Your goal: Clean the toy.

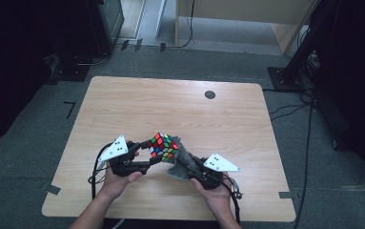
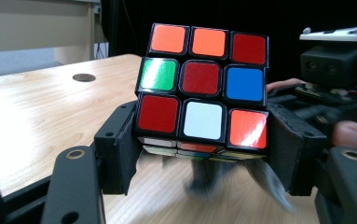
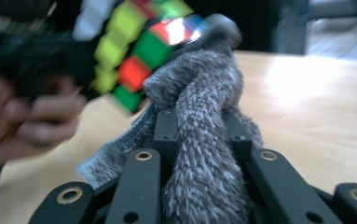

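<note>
Gripping the Rubik's cube [image 1: 163, 145] by its lower layer, the left tongs [image 1: 147, 151] sit just left of the cube, pads pressed on opposite sides, cube held above the table [image 1: 180, 102]. Cube face toward the left gripper view: orange, red, green, blue, white stickers. Right of the cube, a grey fuzzy cloth [image 1: 179, 160] touches its right side. Farther right of the cube, the right tongs [image 1: 186, 164] pinch that cloth, bunched between the jaws. Round dark grommet [image 1: 210, 94] lies well beyond the cube.
</note>
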Demonstrator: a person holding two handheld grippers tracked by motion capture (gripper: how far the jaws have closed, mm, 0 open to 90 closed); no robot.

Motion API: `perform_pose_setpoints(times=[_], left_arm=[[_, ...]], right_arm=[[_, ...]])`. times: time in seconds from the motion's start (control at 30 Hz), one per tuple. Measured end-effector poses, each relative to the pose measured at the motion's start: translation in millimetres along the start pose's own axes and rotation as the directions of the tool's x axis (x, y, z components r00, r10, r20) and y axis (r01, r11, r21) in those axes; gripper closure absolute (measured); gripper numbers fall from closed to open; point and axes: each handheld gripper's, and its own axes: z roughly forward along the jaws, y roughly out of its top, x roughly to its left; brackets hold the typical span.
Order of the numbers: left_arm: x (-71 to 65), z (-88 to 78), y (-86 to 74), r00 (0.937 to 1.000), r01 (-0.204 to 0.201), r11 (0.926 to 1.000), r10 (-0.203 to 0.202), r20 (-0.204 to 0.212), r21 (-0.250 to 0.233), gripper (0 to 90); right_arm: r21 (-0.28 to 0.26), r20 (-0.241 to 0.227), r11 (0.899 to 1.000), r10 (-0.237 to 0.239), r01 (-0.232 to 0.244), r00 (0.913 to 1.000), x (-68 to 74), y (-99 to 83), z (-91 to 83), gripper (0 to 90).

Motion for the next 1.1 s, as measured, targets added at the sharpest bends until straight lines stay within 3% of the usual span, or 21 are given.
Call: perform_pose_setpoints(times=[0.1,0.17,0.23,0.33,0.37,0.47,0.53,0.6,0.7,0.77,0.83,0.97,1.1], left_arm=[[-1.6,2.5,-1.1,1.0000,0.003,1.0000,-0.003,0.006,0.007,34.0],[-4.4,4.7,-2.2,0.9999,0.004,0.9999,-0.004,0.011,0.010,34.0],[-5.4,5.6,-1.8,0.9998,0.000,0.9999,0.000,0.017,0.011,34.0],[-2.9,5.2,-0.5,0.9998,0.002,1.0000,-0.002,0.019,0.008,34.0],[-1.9,4.8,-0.5,0.9998,0.006,1.0000,-0.006,0.018,0.008,34.0],[-1.0,5.9,-2.4,0.9992,0.024,0.9996,-0.024,0.033,0.014,34.0],[-0.6,7.9,-4.2,0.9983,0.037,0.9992,-0.037,0.044,0.015,34.0],[0.2,9.0,-5.5,0.9975,0.047,0.9988,-0.047,0.053,0.013,34.0],[3.1,8.1,-5.5,0.9971,0.052,0.9986,-0.052,0.055,0.010,34.0],[5.3,7.5,-5.4,0.9968,0.058,0.9983,-0.059,0.055,0.009,34.0],[5.5,7.9,-5.1,0.9973,0.054,0.9985,-0.054,0.050,0.008,34.0],[0.4,8.9,-2.7,0.9981,0.033,0.9994,-0.034,0.051,0.010,34.0],[-7.4,11.9,-3.7,0.9981,0.011,0.9996,-0.012,0.060,0.024,34.0]], right_arm=[[-0.013,0.009,1.000,-0.009,0.009,0.9999,-0.7,2.0,-2.7,73.6],[0.019,0.001,0.999,-0.032,0.032,0.9995,4.0,-0.7,0.5,73.5],[0.062,-0.036,0.998,-0.030,0.032,0.9989,7.5,-5.6,6.8,73.6],[0.087,-0.053,0.993,-0.081,0.085,0.9953,10.6,-7.8,9.7,73.6],[0.072,-0.040,0.994,-0.078,0.081,0.9961,7.9,-5.5,7.1,73.6],[-0.018,0.017,1.000,-0.006,0.007,0.9998,-4.3,1.3,-5.4,73.6],[-0.039,0.018,0.999,-0.009,0.010,0.9998,-6.5,3.7,-9.4,73.9],[-0.019,-0.017,0.999,-0.035,0.035,0.9993,-3.8,3.4,-7.6,74.2],[0.058,-0.058,0.997,-0.044,0.047,0.9973,0.2,-1.7,1.6,74.2],[0.091,-0.065,0.993,-0.071,0.076,0.9953,2.6,-3.9,5.3,74.2],[0.082,-0.053,0.994,-0.067,0.071,0.9964,2.1,-2.6,4.2,74.0],[0.038,-0.005,0.999,0.010,-0.010,0.9999,-5.1,-1.2,-2.2,74.0],[0.050,0.005,0.999,-0.016,0.016,0.9999,-2.9,-3.3,-2.4,74.0]])
